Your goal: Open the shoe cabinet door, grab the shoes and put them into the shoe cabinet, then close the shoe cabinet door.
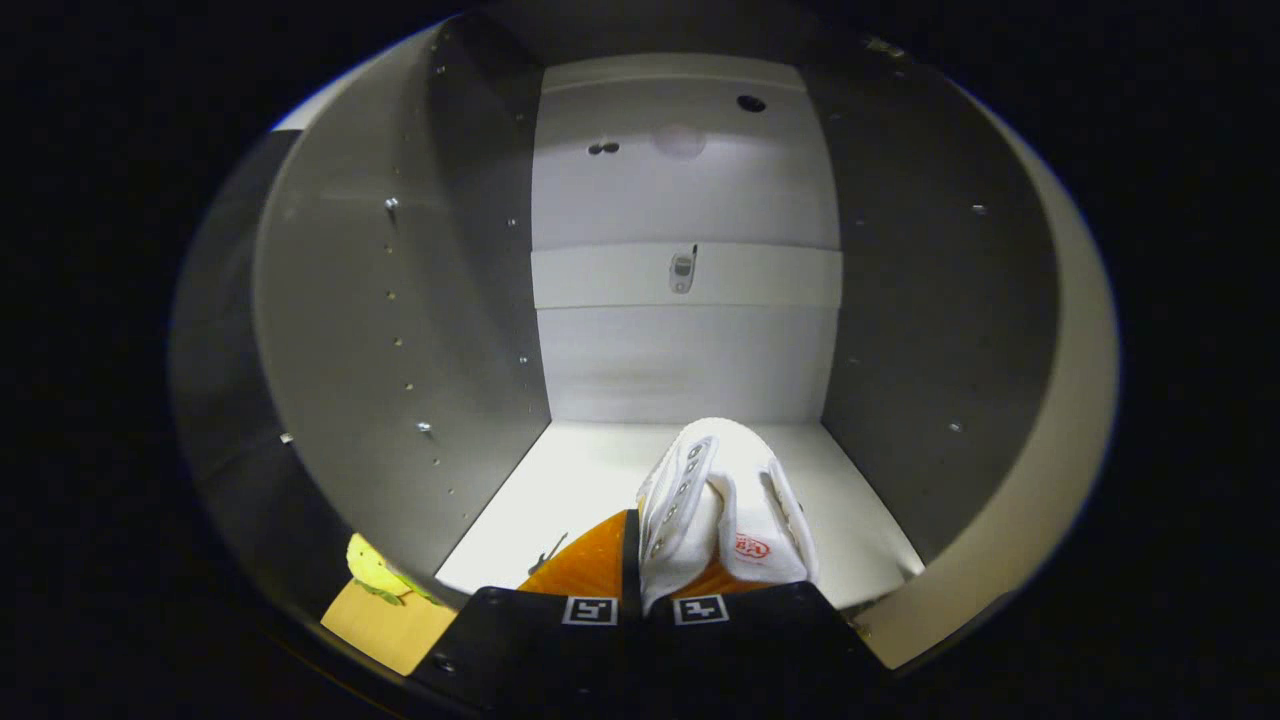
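Note:
A white shoe [720, 505] with an orange sole and a red logo is pinched at its upper between my gripper's [640, 590] fingers, which are shut on it. The shoe points forward into the open shoe cabinet [400, 330], toe toward the white back panel. It hangs just above or on the cabinet's white bottom shelf [590, 470]; I cannot tell whether it touches. The cabinet door is not among the things I see.
Grey side walls with rows of peg holes close in on the left [470, 300] and right [900, 300]. A white cross rail [620, 277] with a small metal fitting runs across the back panel. Outside, lower left, lies a wooden floor patch with something yellow-green [372, 570].

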The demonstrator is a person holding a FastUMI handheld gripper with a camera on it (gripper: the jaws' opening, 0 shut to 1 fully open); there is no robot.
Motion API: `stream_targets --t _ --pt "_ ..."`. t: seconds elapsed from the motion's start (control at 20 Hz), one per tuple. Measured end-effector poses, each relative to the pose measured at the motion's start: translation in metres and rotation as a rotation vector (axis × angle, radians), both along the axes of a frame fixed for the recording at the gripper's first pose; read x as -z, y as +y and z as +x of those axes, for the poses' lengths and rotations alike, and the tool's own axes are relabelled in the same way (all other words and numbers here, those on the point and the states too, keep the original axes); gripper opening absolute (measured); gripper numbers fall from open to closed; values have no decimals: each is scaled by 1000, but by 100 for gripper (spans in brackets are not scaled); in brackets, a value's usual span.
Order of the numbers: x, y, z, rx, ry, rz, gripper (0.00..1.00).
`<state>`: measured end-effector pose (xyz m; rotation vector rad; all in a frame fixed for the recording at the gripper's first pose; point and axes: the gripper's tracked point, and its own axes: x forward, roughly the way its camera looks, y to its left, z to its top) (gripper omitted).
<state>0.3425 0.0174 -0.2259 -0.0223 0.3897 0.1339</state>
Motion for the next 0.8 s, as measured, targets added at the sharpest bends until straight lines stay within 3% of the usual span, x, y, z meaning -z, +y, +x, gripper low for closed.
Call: stream_targets --t 0.4,0.75,0.8 --pt "43 -4 78 -14 99 -118 5" --pt "55 1 89 -15 131 -191 7" --pt "54 4 82 -21 147 -170 13"
